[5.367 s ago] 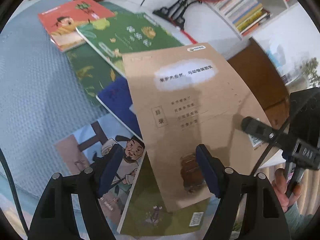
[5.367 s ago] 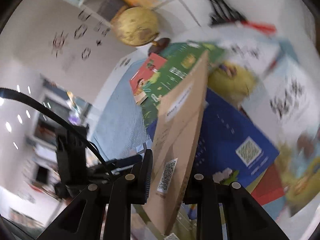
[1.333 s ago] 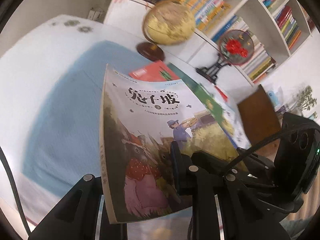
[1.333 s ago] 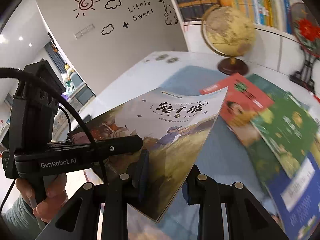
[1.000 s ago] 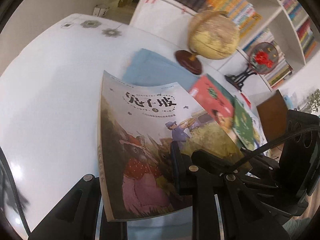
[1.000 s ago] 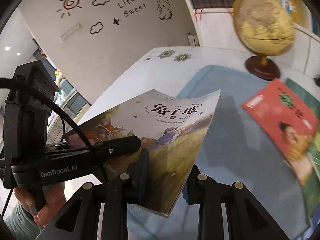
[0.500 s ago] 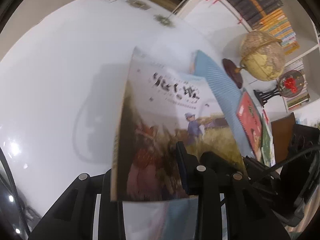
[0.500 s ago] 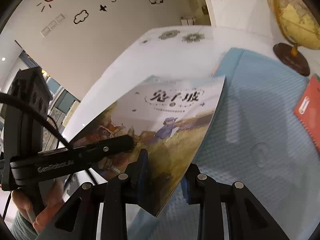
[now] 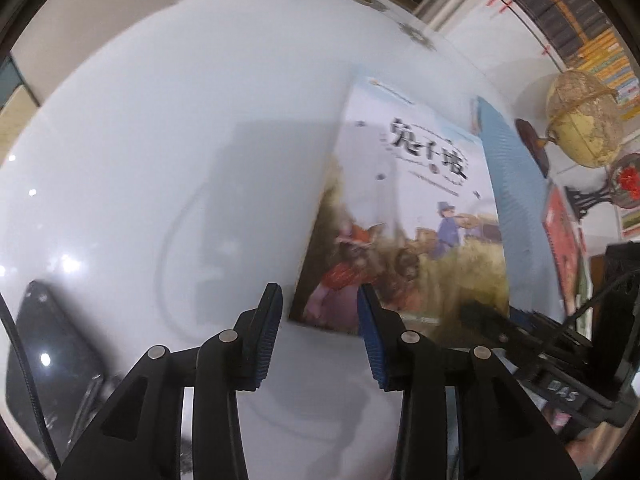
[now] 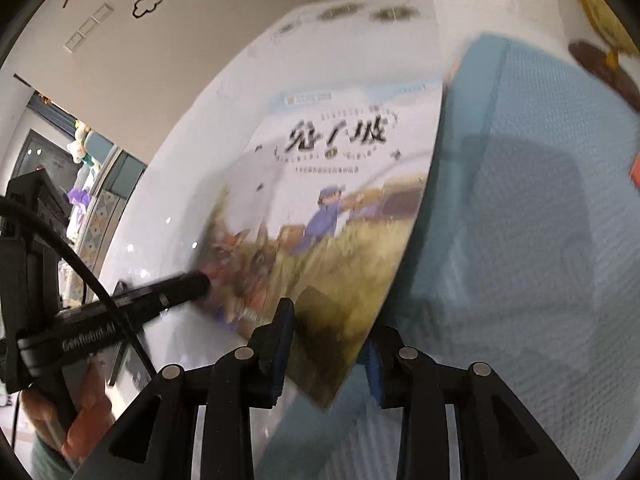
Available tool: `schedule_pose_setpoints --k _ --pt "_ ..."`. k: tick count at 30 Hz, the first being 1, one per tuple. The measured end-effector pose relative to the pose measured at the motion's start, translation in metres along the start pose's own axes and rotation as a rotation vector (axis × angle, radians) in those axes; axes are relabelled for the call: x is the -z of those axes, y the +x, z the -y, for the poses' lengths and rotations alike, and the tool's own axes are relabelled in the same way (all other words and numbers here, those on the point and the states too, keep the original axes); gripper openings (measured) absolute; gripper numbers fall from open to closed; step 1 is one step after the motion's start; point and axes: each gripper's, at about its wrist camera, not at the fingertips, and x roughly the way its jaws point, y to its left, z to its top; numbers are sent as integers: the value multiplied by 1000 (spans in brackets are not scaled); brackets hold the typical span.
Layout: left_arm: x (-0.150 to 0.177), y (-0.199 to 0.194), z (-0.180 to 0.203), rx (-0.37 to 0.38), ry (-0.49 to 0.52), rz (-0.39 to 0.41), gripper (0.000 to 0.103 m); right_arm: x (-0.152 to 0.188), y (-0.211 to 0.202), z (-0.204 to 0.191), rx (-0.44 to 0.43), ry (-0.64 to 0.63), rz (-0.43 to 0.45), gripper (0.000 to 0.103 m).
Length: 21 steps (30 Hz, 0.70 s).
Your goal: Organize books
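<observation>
I am opening my left gripper (image 9: 318, 322) just short of the thin, floppy picture book (image 9: 416, 232) lying ahead on the white table (image 9: 160, 140), while my right gripper (image 10: 326, 344), jaws starting to part around its near corner, is best gripping near the stiffer spine.

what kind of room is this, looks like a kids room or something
Probably a child's study or reading room at home. A shelf packed with books stands behind a globe, cartoon sun and cloud stickers decorate the wall, and a picture book lies on the white table.
</observation>
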Motion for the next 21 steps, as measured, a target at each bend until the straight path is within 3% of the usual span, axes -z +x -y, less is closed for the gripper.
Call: schedule_pose_setpoints --k 4,10,12,17,21 --pt "6 -5 -6 -9 -31 10 36 8 -15 2 -57 -38 9 32" --pt "7 -16 17 12 -20 49 36 19 -30 9 -49 -61 21 32" --pt "7 -20 35 35 19 62 36 32 -43 23 -24 -47 24 32" --pt "9 -21 92 186 107 45 36 69 -90 70 50 37 24 32" --pt "20 -13 162 255 230 26 36 97 -139 123 115 161 78 40"
